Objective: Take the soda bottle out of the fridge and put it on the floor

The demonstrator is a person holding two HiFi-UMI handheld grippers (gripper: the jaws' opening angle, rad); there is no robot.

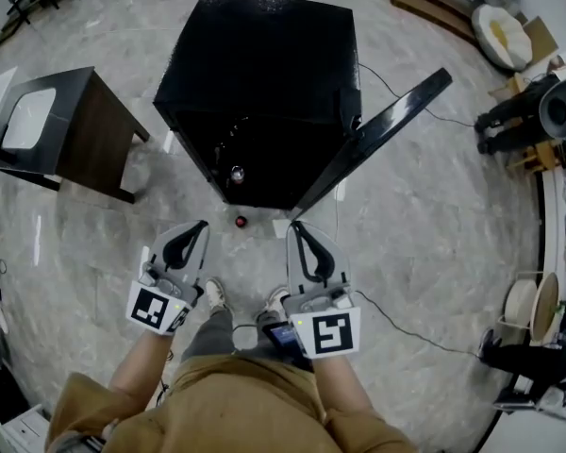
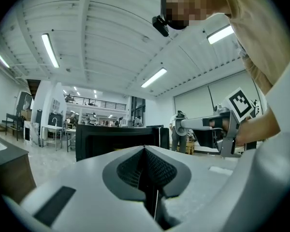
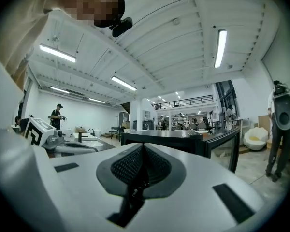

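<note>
A black mini fridge [image 1: 264,74] stands on the tiled floor with its door [image 1: 377,135] swung open to the right. On the floor just before its opening I see a small red round top [image 1: 241,222], apparently the soda bottle's cap from above. A silvery round top [image 1: 237,173] shows inside the dark opening. My left gripper [image 1: 200,226] and right gripper [image 1: 295,225] hang side by side in front of the fridge, either side of the red top and apart from it. Both are shut with nothing in them. The fridge [image 2: 116,139] lies ahead in the left gripper view, and the fridge [image 3: 159,138] likewise in the right.
A dark side table [image 1: 52,125] with a white top stands to the left of the fridge. A thin cable [image 1: 406,324] runs over the floor at the right. Stands and gear [image 1: 519,121] crowd the right edge. The person's shoes [image 1: 215,295] are just behind the grippers.
</note>
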